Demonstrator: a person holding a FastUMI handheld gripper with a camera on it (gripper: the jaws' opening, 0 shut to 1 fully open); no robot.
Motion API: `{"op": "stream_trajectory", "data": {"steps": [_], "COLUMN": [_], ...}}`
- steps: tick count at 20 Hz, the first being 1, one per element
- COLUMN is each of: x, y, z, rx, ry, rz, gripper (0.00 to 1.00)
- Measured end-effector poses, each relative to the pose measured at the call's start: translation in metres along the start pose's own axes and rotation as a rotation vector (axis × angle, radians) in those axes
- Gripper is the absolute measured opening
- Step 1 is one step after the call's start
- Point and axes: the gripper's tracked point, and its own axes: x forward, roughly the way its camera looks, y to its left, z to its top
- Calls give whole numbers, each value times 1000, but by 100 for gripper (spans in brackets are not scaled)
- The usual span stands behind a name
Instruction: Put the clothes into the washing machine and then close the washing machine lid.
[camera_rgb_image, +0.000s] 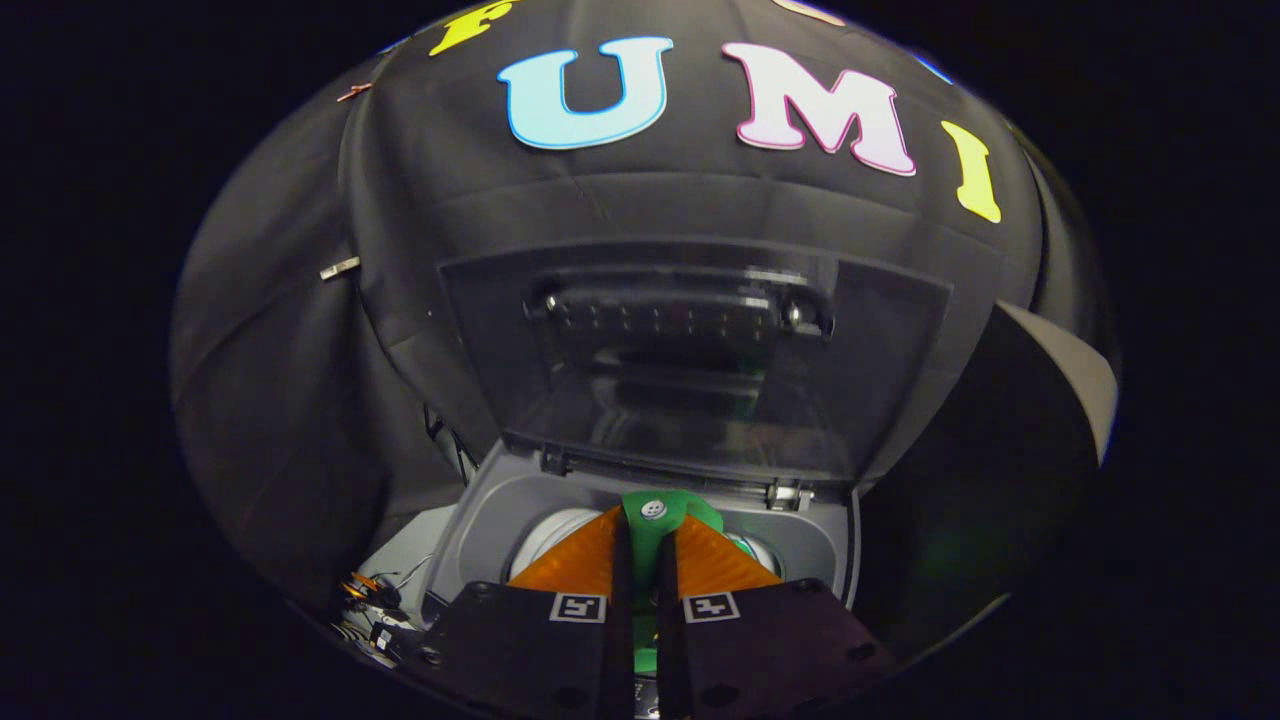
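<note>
My gripper (643, 545) is shut on a green piece of clothing (650, 515) with a white button, pinched between both fingers. It hangs over the round drum opening (555, 535) of a grey top-loading washing machine (480, 520). The machine's tinted see-through lid (690, 360) stands raised upright just beyond the fingers, hinged at the back of the opening. More green fabric shows low between the fingers and at the drum's right side (745, 545).
The booth's black cloth wall rises behind and around the machine. Loose wires and small connectors (375, 600) lie on a pale surface left of the machine. A grey panel edge (1075, 375) juts in at the right.
</note>
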Motion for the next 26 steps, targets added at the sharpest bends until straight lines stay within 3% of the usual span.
{"op": "stream_trajectory", "data": {"steps": [2,4,7,16,24,26], "x": [13,17,22,-19,-80,-95], "y": [-6,-12,-20,-18,9,5], "z": [-20,-34,-35,6,83,110], "rx": [-8,5,64,-3,-7,5], "ry": [32,58,25,-129,-366,-462], "rz": [-9,-18,-46,-32,47,28], "gripper": [13,21,88,89,89,88]}}
